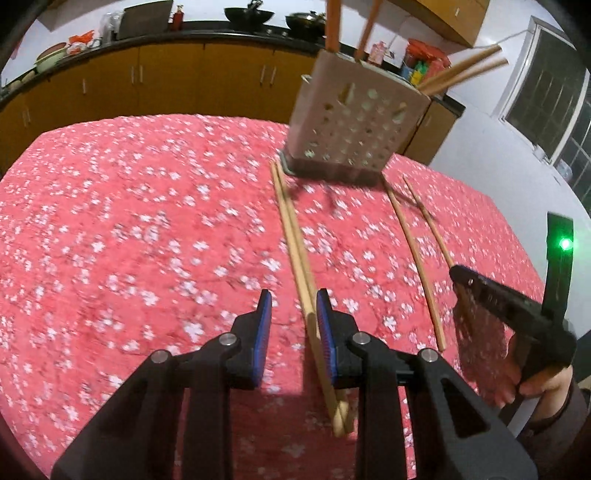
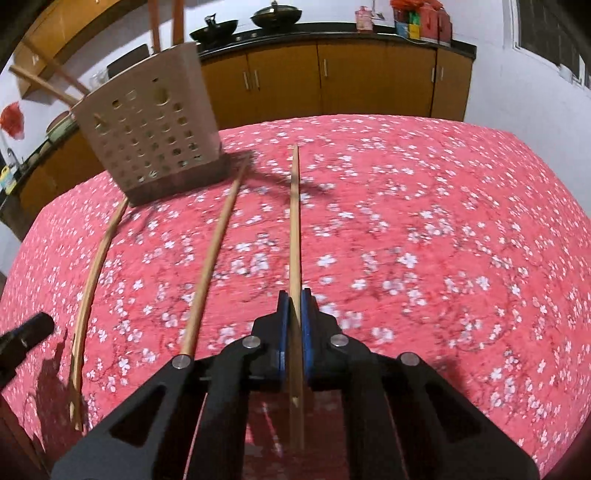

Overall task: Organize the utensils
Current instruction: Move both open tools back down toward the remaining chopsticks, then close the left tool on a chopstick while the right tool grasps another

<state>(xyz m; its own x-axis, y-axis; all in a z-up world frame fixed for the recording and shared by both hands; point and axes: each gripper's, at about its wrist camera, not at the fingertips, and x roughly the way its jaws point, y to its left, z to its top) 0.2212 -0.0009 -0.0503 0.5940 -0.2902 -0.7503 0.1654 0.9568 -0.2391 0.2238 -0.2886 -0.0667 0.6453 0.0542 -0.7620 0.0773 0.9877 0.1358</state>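
no legible writing; left gripper [image 1: 294, 310] agape over chopstick pair [image 1: 291, 236]; right gripper [image 2: 294, 306] clamps chopstick [image 2: 294, 221]

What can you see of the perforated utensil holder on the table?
The utensil holder is a pale, box-shaped container, plastic by its look, with rows of round holes in its walls and a darker base. It stands on the red floral tablecloth. Several wooden chopsticks stick out of its top, leaning different ways. No gripper touches it.
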